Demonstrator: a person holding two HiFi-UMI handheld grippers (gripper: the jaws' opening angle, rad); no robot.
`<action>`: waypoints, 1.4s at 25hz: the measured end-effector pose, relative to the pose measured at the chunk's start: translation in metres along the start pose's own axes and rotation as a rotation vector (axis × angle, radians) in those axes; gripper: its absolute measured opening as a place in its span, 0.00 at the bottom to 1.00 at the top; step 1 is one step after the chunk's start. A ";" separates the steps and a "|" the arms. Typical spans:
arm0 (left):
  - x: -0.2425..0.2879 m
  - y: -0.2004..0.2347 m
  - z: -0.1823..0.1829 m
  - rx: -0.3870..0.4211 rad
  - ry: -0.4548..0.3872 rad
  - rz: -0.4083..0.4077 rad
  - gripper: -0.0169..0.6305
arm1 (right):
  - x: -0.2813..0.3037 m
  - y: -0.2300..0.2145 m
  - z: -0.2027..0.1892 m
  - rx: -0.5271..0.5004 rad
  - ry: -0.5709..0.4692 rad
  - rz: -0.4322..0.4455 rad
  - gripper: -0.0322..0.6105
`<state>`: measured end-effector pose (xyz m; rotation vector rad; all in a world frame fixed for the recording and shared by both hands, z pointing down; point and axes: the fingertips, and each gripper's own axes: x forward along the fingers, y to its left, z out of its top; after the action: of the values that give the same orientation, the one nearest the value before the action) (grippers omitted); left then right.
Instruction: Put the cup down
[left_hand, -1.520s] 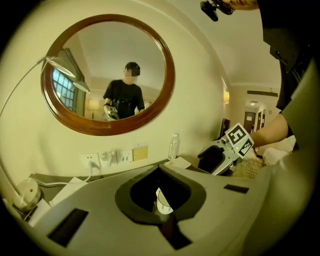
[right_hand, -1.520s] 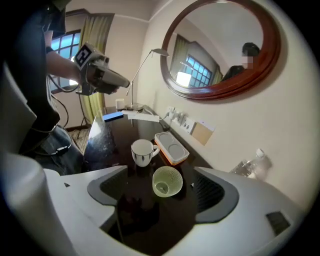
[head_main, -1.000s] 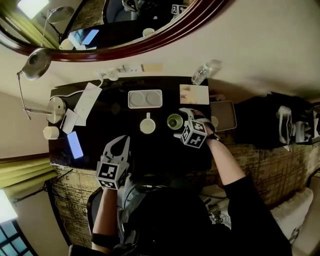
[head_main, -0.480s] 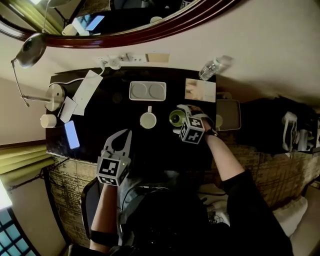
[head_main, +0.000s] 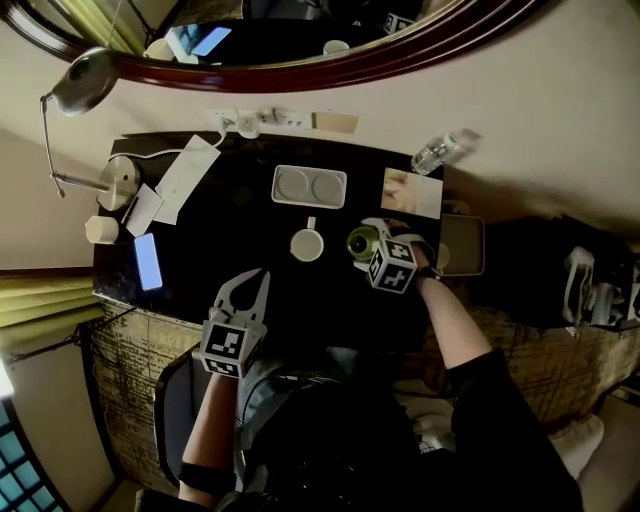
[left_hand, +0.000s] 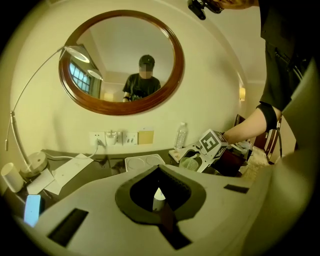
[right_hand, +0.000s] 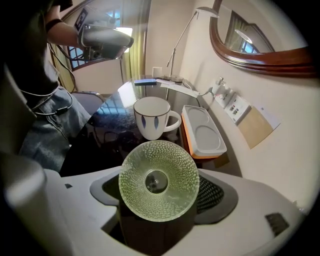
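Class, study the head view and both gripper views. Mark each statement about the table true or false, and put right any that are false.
1. The white mug stands on the tray. False: the mug stands on the table, apart from the tray.
2. The green cup is between the jaws of the right hand-held gripper. True; those jaws have just been closing.
3. The left hand-held gripper holds the phone. False: its jaws are together on nothing, and the phone lies near the table's left edge.
4. A water bottle stands by the wall. True.
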<state>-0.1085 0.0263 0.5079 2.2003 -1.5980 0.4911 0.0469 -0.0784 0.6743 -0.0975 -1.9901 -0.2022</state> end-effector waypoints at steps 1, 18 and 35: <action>0.000 0.001 -0.001 -0.002 0.001 0.004 0.04 | -0.002 -0.004 0.003 0.000 -0.005 -0.005 0.68; -0.011 0.015 -0.012 -0.049 0.002 0.061 0.04 | -0.010 -0.111 0.079 -0.009 -0.072 -0.052 0.68; -0.028 0.040 -0.031 -0.091 0.014 0.138 0.04 | 0.015 -0.133 0.111 0.024 -0.101 -0.017 0.72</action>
<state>-0.1568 0.0535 0.5247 2.0254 -1.7377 0.4615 -0.0806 -0.1887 0.6300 -0.0763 -2.0944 -0.1874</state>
